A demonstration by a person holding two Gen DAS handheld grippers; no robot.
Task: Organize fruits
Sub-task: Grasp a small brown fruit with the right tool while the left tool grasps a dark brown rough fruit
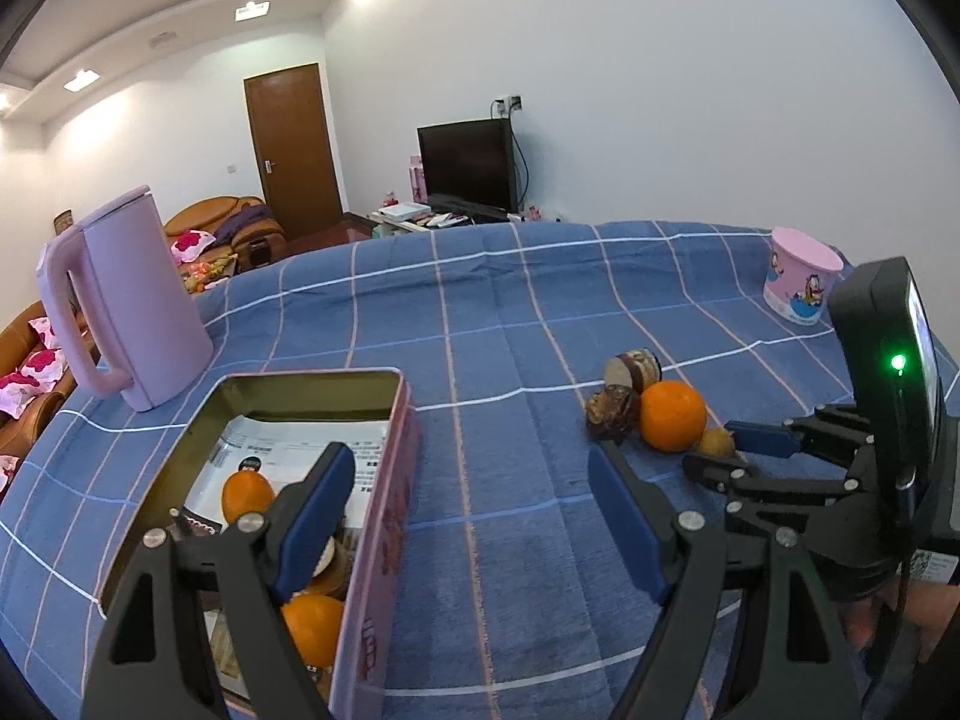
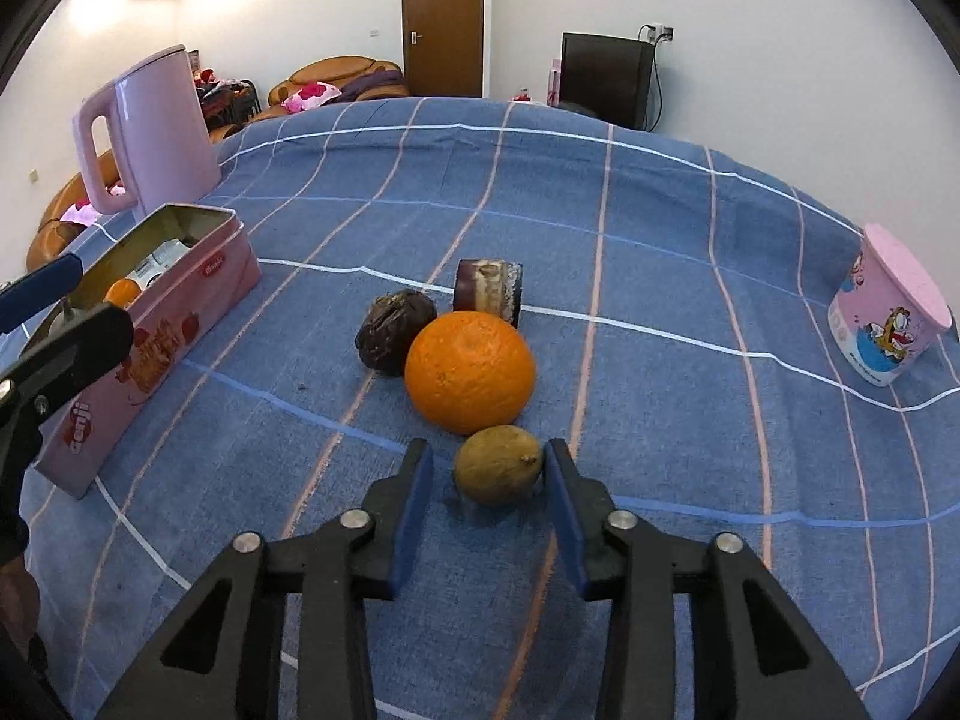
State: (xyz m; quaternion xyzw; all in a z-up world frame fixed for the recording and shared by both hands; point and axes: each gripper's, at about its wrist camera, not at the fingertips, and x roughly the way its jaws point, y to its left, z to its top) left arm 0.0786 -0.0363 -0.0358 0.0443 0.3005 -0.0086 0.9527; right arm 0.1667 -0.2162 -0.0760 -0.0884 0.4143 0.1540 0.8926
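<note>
A pink tin box (image 1: 384, 516) (image 2: 150, 354) sits on the blue checked cloth, holding two oranges (image 1: 247, 495) and packets. My left gripper (image 1: 474, 516) is open and empty, its left finger over the tin. On the cloth lie an orange (image 2: 470, 371) (image 1: 672, 415), a dark wrinkled fruit (image 2: 393, 330), a brown cake-like piece (image 2: 487, 289) and a small yellow-green fruit (image 2: 498, 465) (image 1: 717, 443). My right gripper (image 2: 487, 480) is open with its fingers on either side of the small yellow-green fruit, the right finger close to or touching it.
A pink kettle (image 1: 123, 300) (image 2: 153, 132) stands behind the tin. A pink cartoon cup (image 2: 888, 315) (image 1: 801, 282) stands at the far right near the table edge. Sofas, a door and a TV are beyond the table.
</note>
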